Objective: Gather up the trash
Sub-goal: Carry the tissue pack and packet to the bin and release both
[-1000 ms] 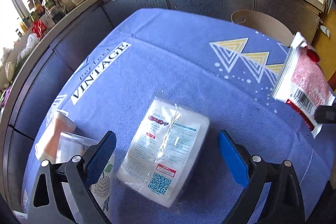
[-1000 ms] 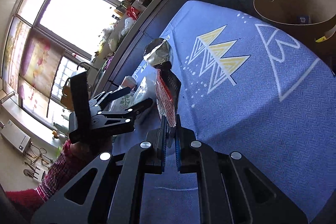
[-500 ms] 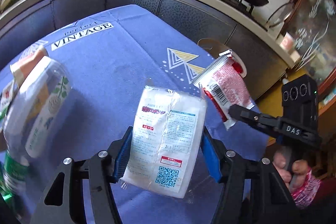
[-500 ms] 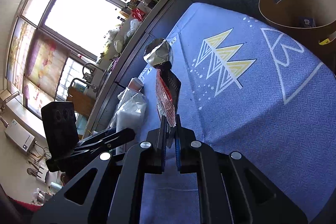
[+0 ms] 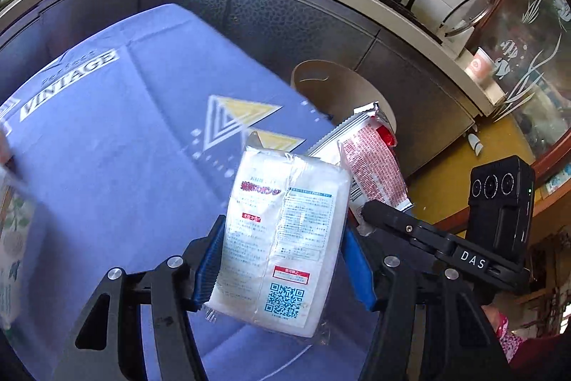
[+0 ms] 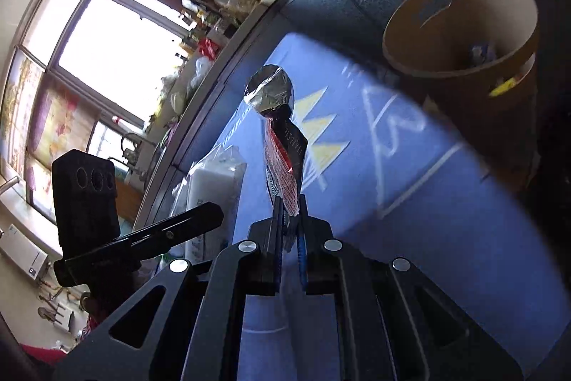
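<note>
Left claw [image 5: 282,259]: blue pads pressed on both sides of white sponge pack [image 5: 285,238], held clear above the blue-clothed worktop [image 5: 107,166]. Right claw [image 6: 289,231]: jaws nearly together, pinching the lower edge of red-and-white wrapper [image 6: 282,163], foil top open, over the worktop's far edge. Brown bin [image 6: 464,34] stands beyond that edge.

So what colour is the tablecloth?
Blue tablecloth with yellow-and-white triangles and white lettering; the left wrist view shows it best.
</note>
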